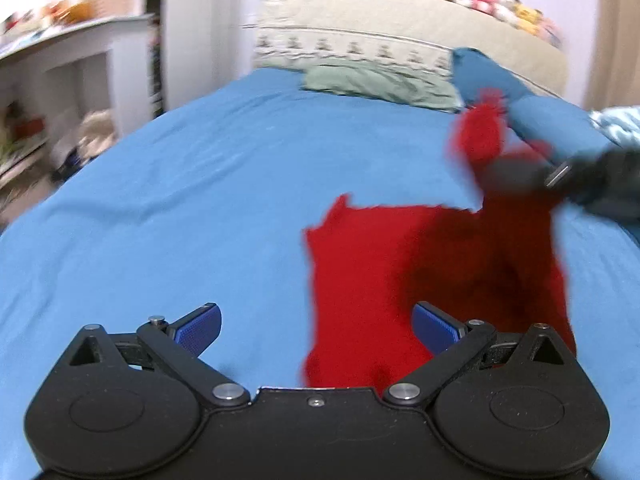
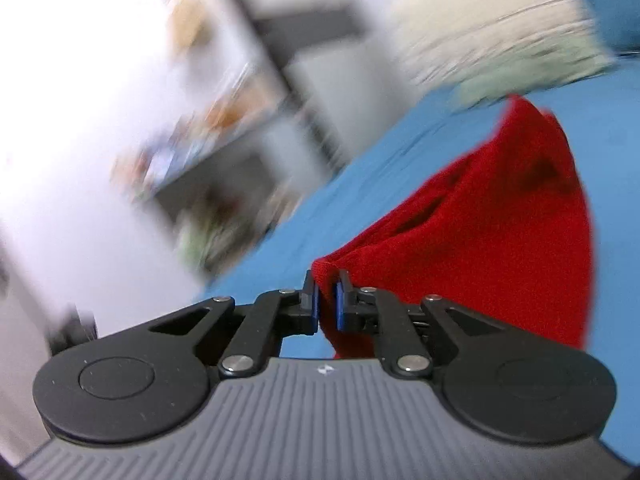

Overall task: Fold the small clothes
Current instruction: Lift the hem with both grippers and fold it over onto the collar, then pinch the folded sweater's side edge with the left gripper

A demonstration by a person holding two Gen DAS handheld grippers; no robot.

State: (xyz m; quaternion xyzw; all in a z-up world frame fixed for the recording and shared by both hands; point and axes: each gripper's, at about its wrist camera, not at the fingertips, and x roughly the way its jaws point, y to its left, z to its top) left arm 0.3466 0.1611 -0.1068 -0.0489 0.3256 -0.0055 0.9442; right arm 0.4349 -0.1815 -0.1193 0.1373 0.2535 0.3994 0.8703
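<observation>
No writing was legible. The right hand-held gripper (image 2: 328, 300) pinched an edge of the red garment (image 1: 360, 280), lifting it off the blue bed (image 1: 180, 180). The left hand-held gripper (image 1: 316, 324) stood wide, holding nothing, its right pad over the garment's near part.

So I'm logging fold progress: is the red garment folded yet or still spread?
Not folded: the red garment lies partly spread, one edge lifted, pinched by the right hand-held gripper.

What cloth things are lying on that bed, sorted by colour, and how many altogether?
Red: 1, the red garment, pinched by the right tool.
Green: 1, the green cloth near the headboard.
Blue: 2, the blue sheet and blue pillow.
Total: 4
</observation>
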